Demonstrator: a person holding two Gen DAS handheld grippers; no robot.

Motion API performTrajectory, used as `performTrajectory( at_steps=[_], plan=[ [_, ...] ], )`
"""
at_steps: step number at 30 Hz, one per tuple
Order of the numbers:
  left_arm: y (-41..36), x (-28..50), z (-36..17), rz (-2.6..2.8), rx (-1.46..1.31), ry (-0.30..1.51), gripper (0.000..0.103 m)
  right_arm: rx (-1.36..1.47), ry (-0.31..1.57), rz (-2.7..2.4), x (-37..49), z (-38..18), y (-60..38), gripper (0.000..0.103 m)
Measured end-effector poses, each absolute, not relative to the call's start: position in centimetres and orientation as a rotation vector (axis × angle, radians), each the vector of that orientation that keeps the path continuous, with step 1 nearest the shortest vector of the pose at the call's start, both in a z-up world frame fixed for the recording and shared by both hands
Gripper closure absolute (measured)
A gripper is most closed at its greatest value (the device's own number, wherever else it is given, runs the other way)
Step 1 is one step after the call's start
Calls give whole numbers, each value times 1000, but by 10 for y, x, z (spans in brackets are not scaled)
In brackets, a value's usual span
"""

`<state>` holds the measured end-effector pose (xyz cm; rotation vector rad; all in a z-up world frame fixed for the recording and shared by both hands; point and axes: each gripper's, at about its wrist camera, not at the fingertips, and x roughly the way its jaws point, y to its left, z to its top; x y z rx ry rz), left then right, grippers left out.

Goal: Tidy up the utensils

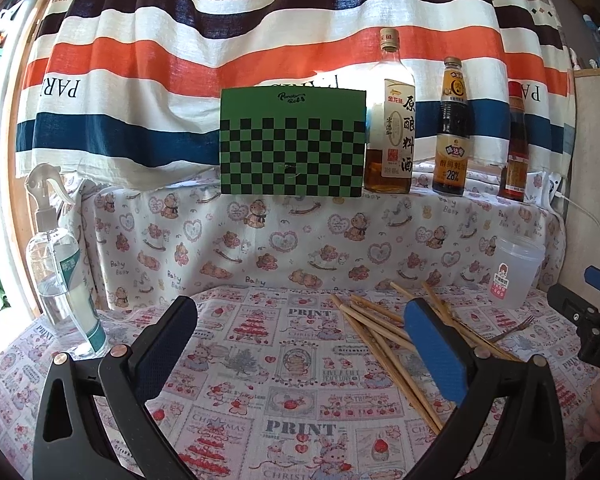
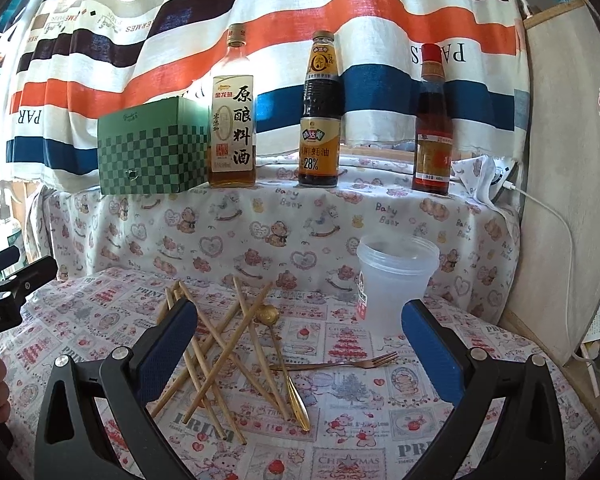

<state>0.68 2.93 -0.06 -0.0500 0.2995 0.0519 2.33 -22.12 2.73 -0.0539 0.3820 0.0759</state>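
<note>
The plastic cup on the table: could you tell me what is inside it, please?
The plastic cup looks empty: through its translucent wall no utensil shows. The chopsticks, spoon and fork lie on the tablecloth beside it. Its bottom is hazy.

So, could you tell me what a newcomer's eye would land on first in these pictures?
Probably the heap of crossed chopsticks on the printed tablecloth, with a gold spoon and fork among them. Next, the clear plastic cup standing right of the heap, and the three sauce bottles on the ledge behind.
</note>
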Motion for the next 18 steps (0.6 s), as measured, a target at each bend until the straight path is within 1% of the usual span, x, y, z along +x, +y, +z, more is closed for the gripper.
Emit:
performTrajectory(
  at_steps=[3, 5, 7, 8, 9, 10, 12, 14, 16, 18],
  plan=[
    [32, 3, 0, 45, -68, 287, 0, -42, 376, 74, 22, 27, -223, 0],
    [31, 3, 0, 52, -67, 284, 0, -27, 381, 99, 23, 27, -226, 2],
    [31, 3, 0, 42, -67, 290, 0, -33, 393, 117, 24, 26, -225, 10],
    [31, 4, 0, 30, -70, 294, 1, -39, 395, 124, 24, 26, -224, 11],
    [31, 4, 0, 13, -72, 298, 6, -46, 392, 127, 23, 26, -224, 15],
    [31, 5, -1, 2, -69, 302, 7, -54, 387, 124, 23, 26, -223, 19],
    [27, 6, -1, 5, -55, 308, 7, -68, 369, 125, 21, 28, -222, 20],
    [26, 5, -1, 1, -47, 302, 7, -55, 357, 131, 19, 31, -224, 25],
    [25, 4, -1, 10, -41, 298, 7, -23, 355, 148, 17, 36, -230, 34],
    [25, 5, -1, 22, -37, 304, 6, 23, 346, 140, 16, 42, -238, 39]
  ],
)
